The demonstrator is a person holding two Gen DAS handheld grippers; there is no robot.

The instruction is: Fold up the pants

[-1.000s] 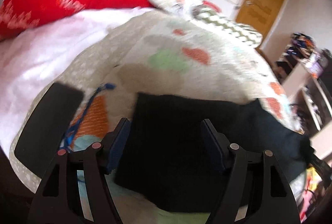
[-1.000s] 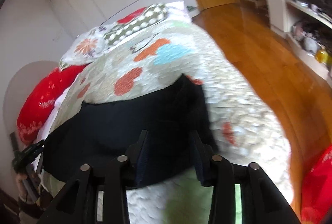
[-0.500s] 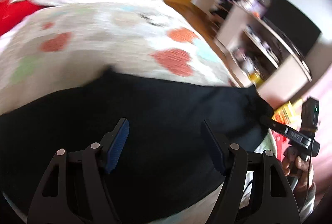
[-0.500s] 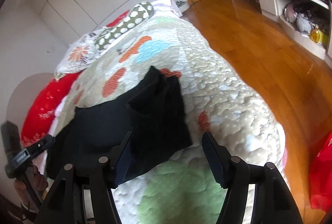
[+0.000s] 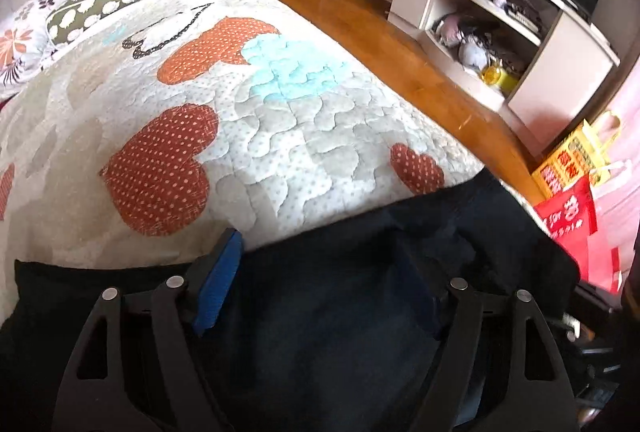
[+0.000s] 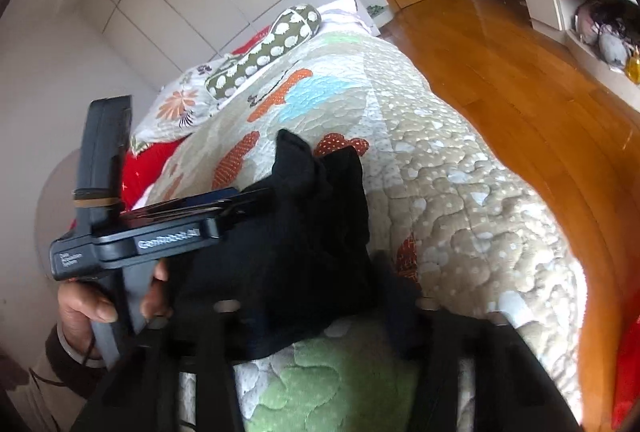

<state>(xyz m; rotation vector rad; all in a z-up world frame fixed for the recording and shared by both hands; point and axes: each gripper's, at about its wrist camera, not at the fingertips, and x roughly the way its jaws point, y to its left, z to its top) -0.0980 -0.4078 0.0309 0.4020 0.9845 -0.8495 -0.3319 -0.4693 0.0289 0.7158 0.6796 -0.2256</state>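
Pants bunched at quilt's near edge

Pants (image 6: 296, 232), black, heaped on patterned quilt (image 5: 280, 136) close to foot of bed. Left gripper (image 5: 320, 284) spread wide above dark cloth, jaws just opening, pads off fabric. Right gripper (image 6: 316, 316) jaws just closing; grip on cloth unclear, fingers blurred. Left hand (image 6: 100, 304) on handle.

Left hand-held gripper (image 5: 320, 280): black linkage arms, silver pivot screws, blue pads (image 5: 218, 284); brown sleeve (image 6: 60, 360).
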